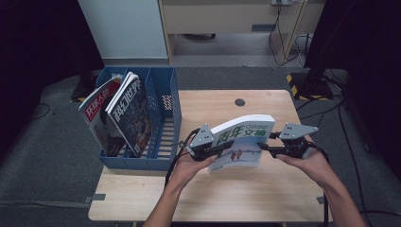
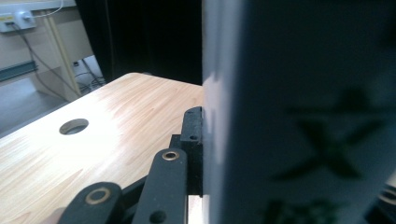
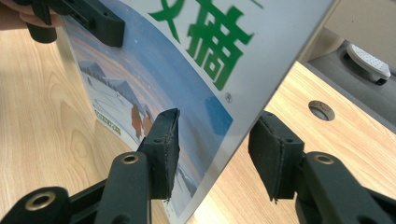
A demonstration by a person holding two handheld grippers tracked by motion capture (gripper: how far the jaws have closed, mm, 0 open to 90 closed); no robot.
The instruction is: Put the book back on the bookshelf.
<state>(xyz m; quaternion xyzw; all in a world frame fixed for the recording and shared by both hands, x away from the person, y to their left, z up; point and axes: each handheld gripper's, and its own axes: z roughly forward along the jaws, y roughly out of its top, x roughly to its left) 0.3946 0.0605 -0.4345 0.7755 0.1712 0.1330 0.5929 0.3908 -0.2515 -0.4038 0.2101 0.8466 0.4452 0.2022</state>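
Observation:
A thick magazine [image 1: 243,137] with green characters and a snowy scene on its cover is held tilted above the wooden table [image 1: 227,198]. My left gripper [image 1: 220,150] is shut on its left edge. In the left gripper view one black pad [image 2: 192,135] presses flat against the magazine [image 2: 299,116], which hides the other jaw. My right gripper [image 1: 265,147] straddles the magazine's right edge. In the right gripper view its jaws [image 3: 217,126] stand open around the cover [image 3: 187,70]. The right pad [image 3: 271,154] is clear of the paper.
A blue file rack [image 1: 163,118] stands at the table's left, with two magazines [image 1: 125,113] leaning in its left compartments. A round cable hole [image 1: 239,102] lies near the table's far edge. Bare wood stretches in front of the hands.

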